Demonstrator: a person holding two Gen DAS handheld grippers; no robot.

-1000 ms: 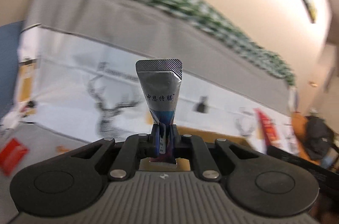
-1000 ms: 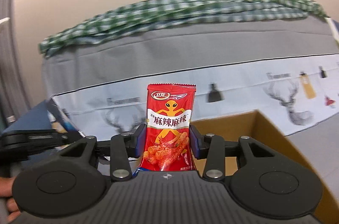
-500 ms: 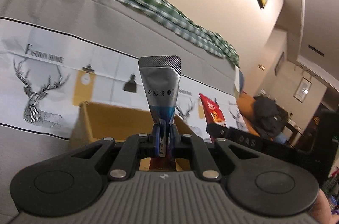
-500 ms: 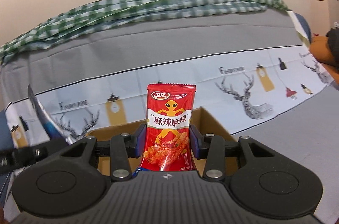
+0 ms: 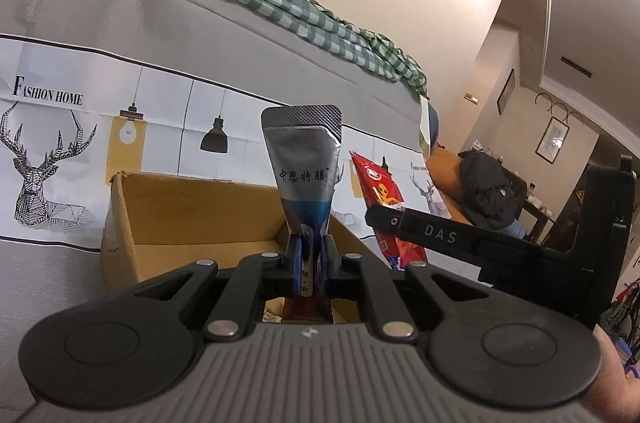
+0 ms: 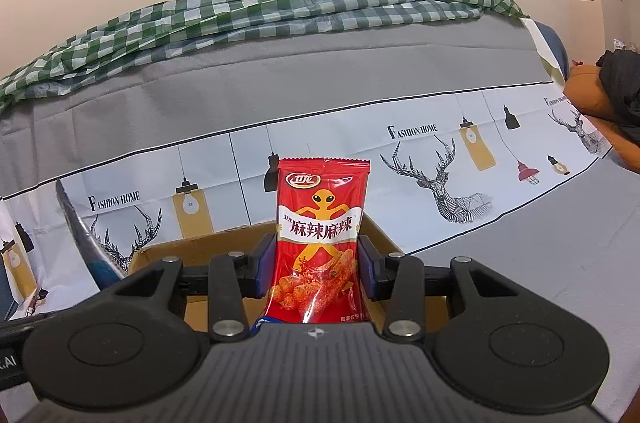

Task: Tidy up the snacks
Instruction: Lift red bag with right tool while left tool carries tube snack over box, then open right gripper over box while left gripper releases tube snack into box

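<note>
While both tools hover at the open brown cardboard box [image 5: 192, 211], left tool [image 5: 310, 265] pinches silver-blue foil sachet [image 5: 306, 171], right tool [image 6: 316, 269] clamps red snack packet [image 6: 320, 239]. Risk: right packet at 3 o'clock, releases may collide, snag rim.

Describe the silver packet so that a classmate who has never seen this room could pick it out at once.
Start at the grey sofa with the deer-print cover; an open cardboard box sits on it. Above the box the left gripper pinches a silver packet upright. Unlike the red snack pack beside it, it is plain silver with a blue base.
</note>
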